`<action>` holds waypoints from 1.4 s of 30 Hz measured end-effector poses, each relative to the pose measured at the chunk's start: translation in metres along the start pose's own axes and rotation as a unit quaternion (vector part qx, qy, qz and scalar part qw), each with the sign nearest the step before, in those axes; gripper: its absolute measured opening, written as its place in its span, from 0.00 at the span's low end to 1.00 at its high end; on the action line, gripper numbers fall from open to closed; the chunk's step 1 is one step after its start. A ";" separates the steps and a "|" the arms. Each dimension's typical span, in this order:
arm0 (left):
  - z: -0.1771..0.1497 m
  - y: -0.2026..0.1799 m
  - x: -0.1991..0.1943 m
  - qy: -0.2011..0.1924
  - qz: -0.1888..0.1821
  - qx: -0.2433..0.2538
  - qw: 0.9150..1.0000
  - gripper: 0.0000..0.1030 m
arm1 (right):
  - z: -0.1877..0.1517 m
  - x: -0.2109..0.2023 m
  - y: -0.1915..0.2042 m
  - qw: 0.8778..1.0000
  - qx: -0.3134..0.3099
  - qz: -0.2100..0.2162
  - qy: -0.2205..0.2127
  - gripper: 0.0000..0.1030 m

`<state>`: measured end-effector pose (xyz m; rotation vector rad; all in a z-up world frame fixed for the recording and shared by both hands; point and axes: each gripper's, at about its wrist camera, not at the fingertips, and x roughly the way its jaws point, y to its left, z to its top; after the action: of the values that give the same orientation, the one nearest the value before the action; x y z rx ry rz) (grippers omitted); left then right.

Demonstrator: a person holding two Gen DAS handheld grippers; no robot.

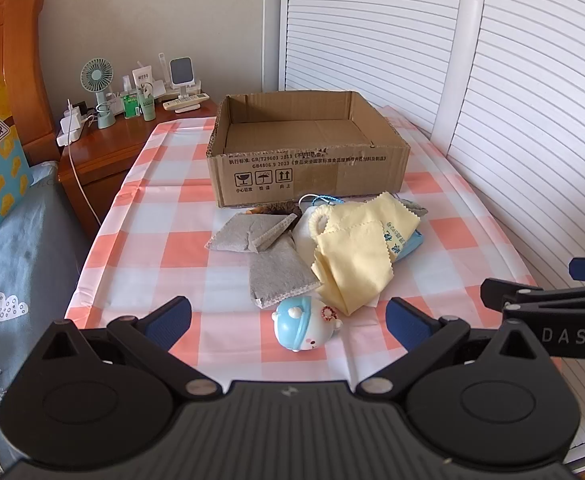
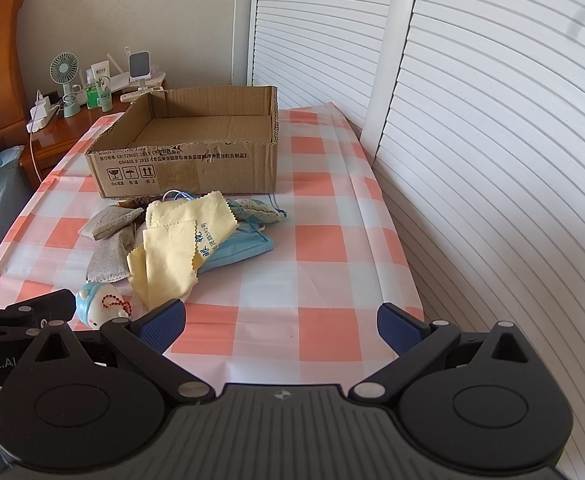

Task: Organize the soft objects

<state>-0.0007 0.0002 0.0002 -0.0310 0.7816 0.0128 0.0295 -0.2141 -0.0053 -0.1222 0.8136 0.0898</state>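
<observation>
A pile of soft things lies on the checked tablecloth in front of an open cardboard box: yellow cloths, grey pouches, a blue face mask and a small blue-and-white squishy toy. My left gripper is open, with the toy between its fingertips, a little further off. My right gripper is open and empty over the tablecloth, right of the pile.
A wooden nightstand with a fan, bottles and chargers stands at the back left. White louvred doors run along the table's right side. A bed with a blue cover is at the left.
</observation>
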 end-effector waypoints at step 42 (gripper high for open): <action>0.000 -0.003 -0.002 0.001 -0.004 -0.001 1.000 0.99 | 0.001 -0.003 0.001 1.000 0.000 -0.001 -0.002 1.00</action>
<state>-0.0021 -0.0025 0.0017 -0.0350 0.7826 0.0063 0.0280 -0.2132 -0.0023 -0.1232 0.8088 0.0889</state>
